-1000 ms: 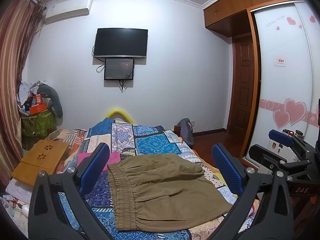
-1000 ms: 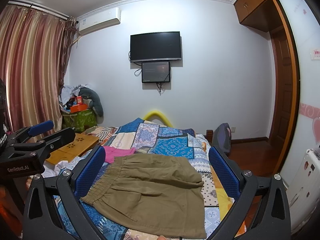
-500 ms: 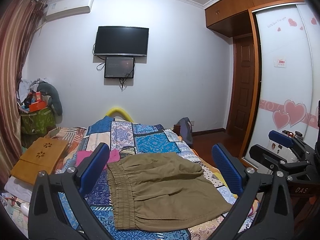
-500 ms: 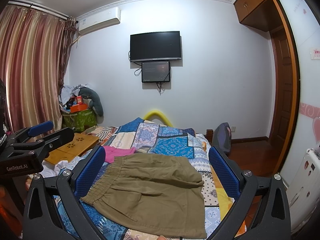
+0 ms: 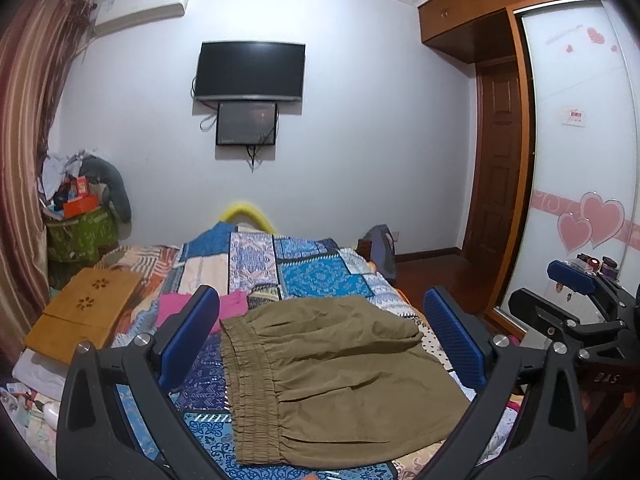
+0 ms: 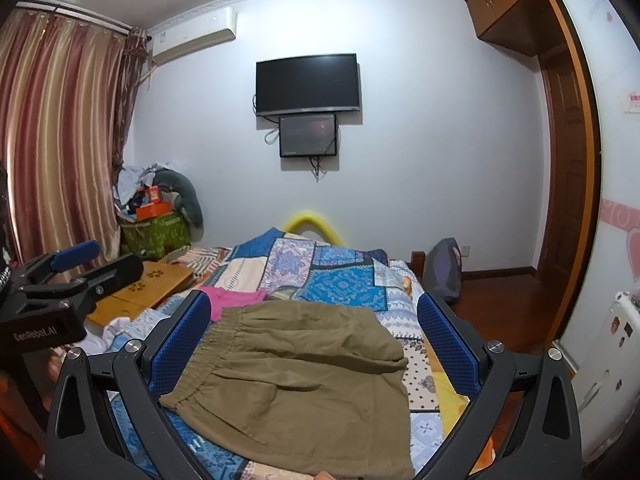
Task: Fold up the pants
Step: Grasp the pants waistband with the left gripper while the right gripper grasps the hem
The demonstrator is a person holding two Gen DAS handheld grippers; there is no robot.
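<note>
The olive-brown pants (image 5: 332, 376) lie folded flat on the patchwork bedspread (image 5: 316, 276), elastic waistband to the left. They also show in the right wrist view (image 6: 304, 384). My left gripper (image 5: 320, 340) is open and empty, held above the pants. My right gripper (image 6: 316, 344) is open and empty, also above them. Each gripper shows at the edge of the other's view: the right one (image 5: 576, 304) and the left one (image 6: 68, 276).
A pink garment (image 5: 224, 308) lies on the bed beyond the waistband. A wooden lap tray (image 5: 84, 312) sits at the bed's left. A green basket of clutter (image 5: 76, 232) stands by the curtain. A backpack (image 6: 444, 276) rests on the floor to the right. A wardrobe (image 5: 580, 160) is at the right.
The left wrist view has tilted up and shifted very slightly. The pants and the right gripper have not moved.
</note>
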